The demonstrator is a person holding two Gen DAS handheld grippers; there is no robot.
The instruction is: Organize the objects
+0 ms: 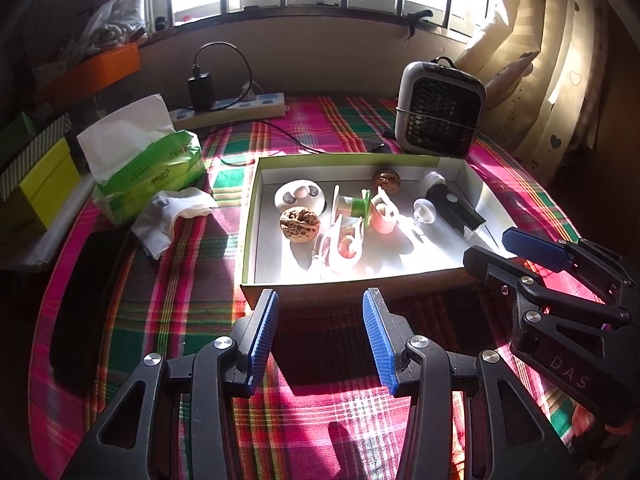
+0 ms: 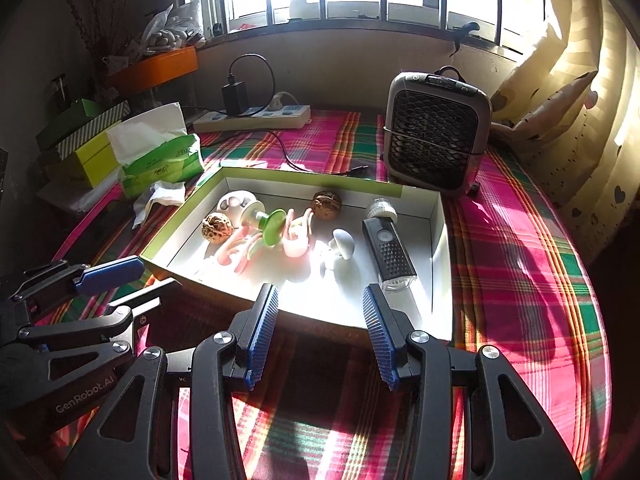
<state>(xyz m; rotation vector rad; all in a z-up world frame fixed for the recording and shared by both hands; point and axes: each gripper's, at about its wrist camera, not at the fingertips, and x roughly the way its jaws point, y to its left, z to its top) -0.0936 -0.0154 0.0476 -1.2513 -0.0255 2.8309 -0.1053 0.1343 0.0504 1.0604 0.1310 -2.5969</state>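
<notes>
1. We saw the small things, among them two brown wrinkled walnuts, a green plastic spool and a black slim torch-like gadget, all lying inside the shallow white cardboard box with green rim. That fitted either a finished sort or a tray awaiting emptying.
2. Any reach, we judged, should come over the box's near wall.
3. The left gripper and right gripper hovered just before that wall, both spread wide, holding and touching nothing.

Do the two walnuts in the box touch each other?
Apart. The right wrist view shows one walnut near the box's left wall and the other walnut further back, with toys between them.
</notes>
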